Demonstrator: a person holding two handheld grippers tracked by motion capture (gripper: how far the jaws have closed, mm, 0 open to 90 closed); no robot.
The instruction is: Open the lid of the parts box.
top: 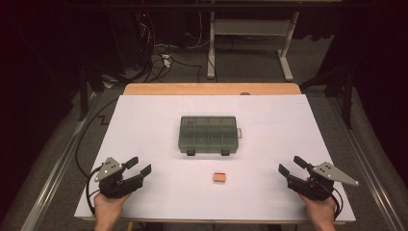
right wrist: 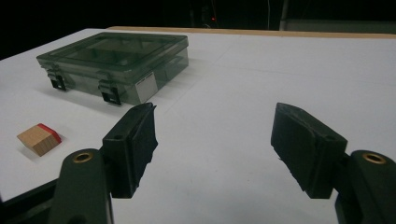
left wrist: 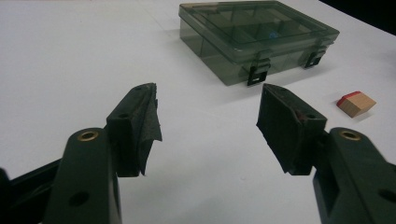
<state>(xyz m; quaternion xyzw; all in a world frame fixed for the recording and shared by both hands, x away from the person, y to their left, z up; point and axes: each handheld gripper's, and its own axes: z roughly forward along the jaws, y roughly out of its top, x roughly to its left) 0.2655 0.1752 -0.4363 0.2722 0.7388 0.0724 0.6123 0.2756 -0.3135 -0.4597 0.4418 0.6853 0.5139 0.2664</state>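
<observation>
Place: a lab or test room, set up for recording.
Work surface: a wooden table (top: 211, 89) covered with a plain white sheet (top: 144, 130).
Floor: grey carpet, with loose cables (top: 161, 60) trailing across it beyond the table.
Furniture: a white metal desk frame (top: 250, 38) at the back.
Surroundings: dark, with black stands (top: 84, 91) at the sides.

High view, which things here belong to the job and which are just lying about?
Job: box, shut and latched; block with a red face; left gripper and right gripper, both open.
Lying about: cables and desk frame beyond the table.
</observation>
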